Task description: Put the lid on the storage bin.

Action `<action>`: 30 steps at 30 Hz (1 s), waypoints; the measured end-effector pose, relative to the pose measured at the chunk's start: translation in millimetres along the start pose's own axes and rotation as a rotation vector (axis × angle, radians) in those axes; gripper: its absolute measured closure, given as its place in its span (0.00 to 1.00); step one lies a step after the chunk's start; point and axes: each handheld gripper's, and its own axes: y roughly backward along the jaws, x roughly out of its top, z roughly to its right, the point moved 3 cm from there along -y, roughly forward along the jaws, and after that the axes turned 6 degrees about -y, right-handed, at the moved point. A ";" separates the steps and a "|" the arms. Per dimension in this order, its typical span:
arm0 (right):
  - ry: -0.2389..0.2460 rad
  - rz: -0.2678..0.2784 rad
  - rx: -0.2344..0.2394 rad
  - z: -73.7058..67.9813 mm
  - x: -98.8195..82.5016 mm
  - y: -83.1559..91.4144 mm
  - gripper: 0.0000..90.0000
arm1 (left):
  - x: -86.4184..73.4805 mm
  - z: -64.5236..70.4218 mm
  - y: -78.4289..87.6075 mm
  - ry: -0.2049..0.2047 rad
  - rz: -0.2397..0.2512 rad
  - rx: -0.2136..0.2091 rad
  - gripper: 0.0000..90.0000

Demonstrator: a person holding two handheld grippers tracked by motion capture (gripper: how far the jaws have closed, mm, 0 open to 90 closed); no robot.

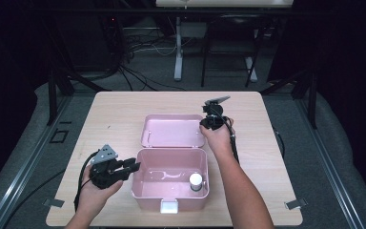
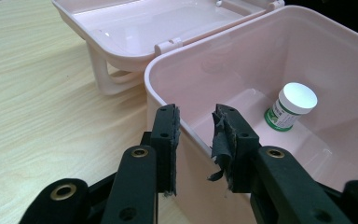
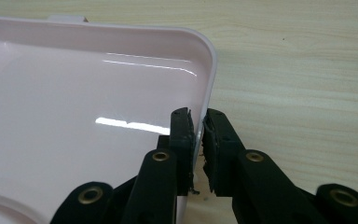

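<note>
Two tools [image 1: 134, 166] [image 1: 203, 127] on pink box [image 1: 170, 191]

My black jaws flank a pale pink box [image 2: 242, 60] and its pink lid [image 3: 74, 107]. Inside stands 1 white-capped bottle [image 2: 291, 106] with a green label, on a light wood-grain table [image 1: 114, 109]

Box [image 2: 307, 60] cut off by the right and bottom edges of the left gripper view; bottle [image 2: 289, 108] label print too small to read. Lid [image 3: 74, 116] runs off the left edge in the right gripper view, and whether the pads actually press its rim is hard to tell.
</note>
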 end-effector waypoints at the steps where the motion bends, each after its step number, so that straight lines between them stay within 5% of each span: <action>1: 0.000 0.000 0.001 0.1 0.0 0.1 0.92 | 0.0 0.0 0.0 0.001 0.000 0.000 0.78; 30: -0.006 0.024 0.014 -2.3 2.5 10.2 0.93 | 0.0 0.3 0.0 0.002 -0.001 0.003 0.78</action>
